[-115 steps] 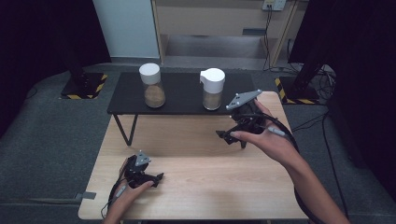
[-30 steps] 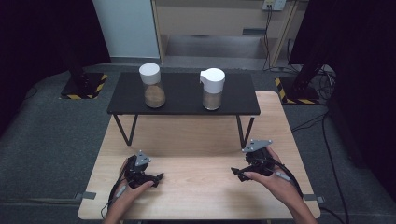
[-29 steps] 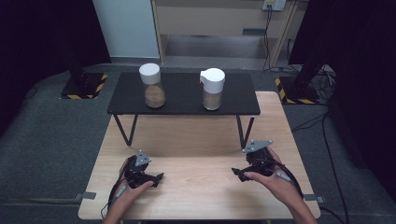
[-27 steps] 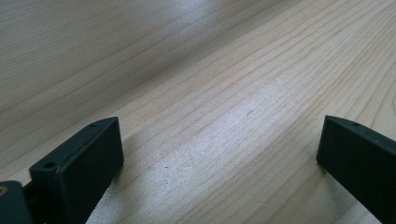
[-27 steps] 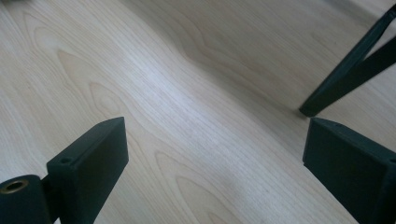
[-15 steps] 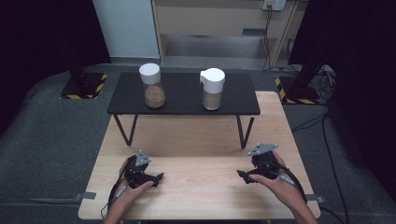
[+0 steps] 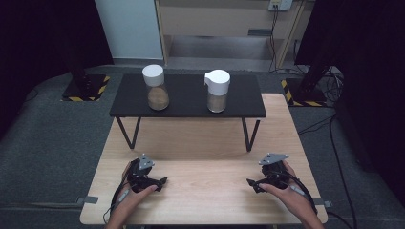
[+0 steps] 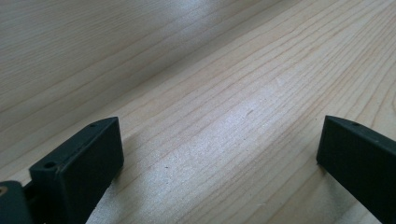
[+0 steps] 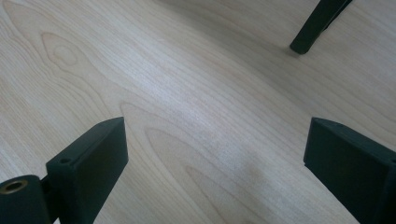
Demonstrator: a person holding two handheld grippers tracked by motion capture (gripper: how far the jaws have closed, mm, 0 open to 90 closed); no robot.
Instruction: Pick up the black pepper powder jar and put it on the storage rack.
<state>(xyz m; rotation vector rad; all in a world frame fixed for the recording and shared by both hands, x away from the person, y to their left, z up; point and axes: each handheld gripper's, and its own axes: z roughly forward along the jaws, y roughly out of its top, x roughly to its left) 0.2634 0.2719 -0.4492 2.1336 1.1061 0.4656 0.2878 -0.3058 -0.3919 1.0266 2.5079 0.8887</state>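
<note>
My left gripper (image 7: 162,181) rests low on the wooden table (image 7: 205,143) near its front left, jaws wide apart with only bare wood between them; in the left gripper view the left gripper (image 8: 219,154) is open over the grain. My right gripper (image 7: 250,183) sits low at the front right, held by a hand. In the right gripper view the right gripper (image 9: 215,154) stands open over bare wood. On the black shelf (image 7: 188,98) at the back stand a round glass jar (image 7: 155,88) with a white lid and a taller jar (image 7: 217,90) with a white spouted lid, both holding brown powder.
The black shelf stands on thin legs; one leg (image 9: 317,25) shows ahead of my right gripper. Dark stands with yellow-black striped bases (image 7: 86,88) flank the table on the grey floor. Cables (image 7: 334,143) trail off to the right.
My right gripper has come down from beside the shelf to the table's front right and sunk a little further in the last second. The left gripper has stayed in place.
</note>
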